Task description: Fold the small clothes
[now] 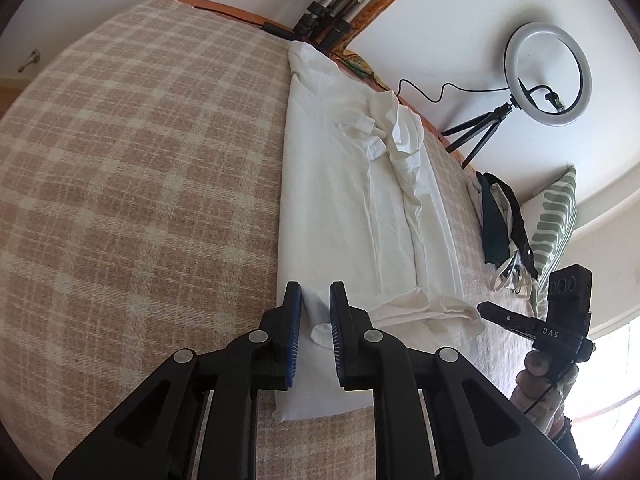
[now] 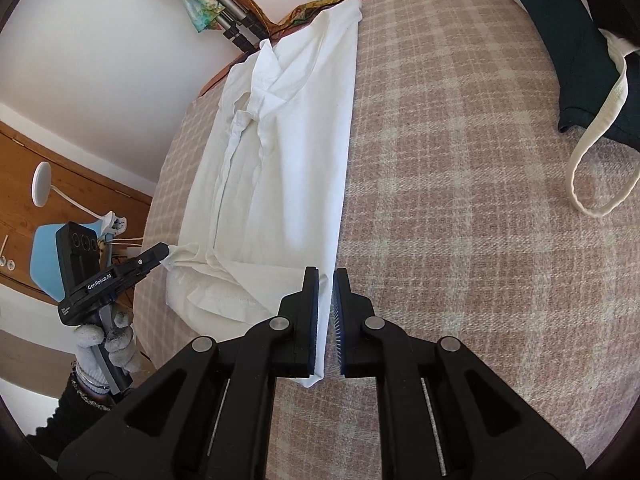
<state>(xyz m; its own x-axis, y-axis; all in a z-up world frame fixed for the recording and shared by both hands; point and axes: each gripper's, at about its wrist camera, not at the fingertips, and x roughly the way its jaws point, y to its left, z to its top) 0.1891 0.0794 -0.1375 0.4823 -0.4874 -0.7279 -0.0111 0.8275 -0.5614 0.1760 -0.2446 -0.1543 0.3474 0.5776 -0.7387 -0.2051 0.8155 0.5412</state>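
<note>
A white shirt (image 1: 352, 200) lies lengthwise on the plaid blanket (image 1: 140, 160), its sides folded inward into a long strip. My left gripper (image 1: 315, 300) stands at the shirt's near corner, jaws a little apart, with a fold of white cloth loose between the pads. In the right wrist view the same shirt (image 2: 280, 160) runs away from me, and my right gripper (image 2: 326, 280) sits at its other near corner, jaws narrowly apart with the hem edge in the gap. Each view shows the other gripper, the right gripper (image 1: 486, 308) and the left gripper (image 2: 160, 254), at the hem's far end.
A dark garment pile (image 1: 496, 224) with cream straps and a green-patterned pillow (image 1: 556, 220) lie right of the shirt. A ring light on a tripod (image 1: 548, 76) and metal stand legs (image 1: 332, 20) stand past the bed's edge. A gloved hand (image 2: 108, 340) holds the left gripper.
</note>
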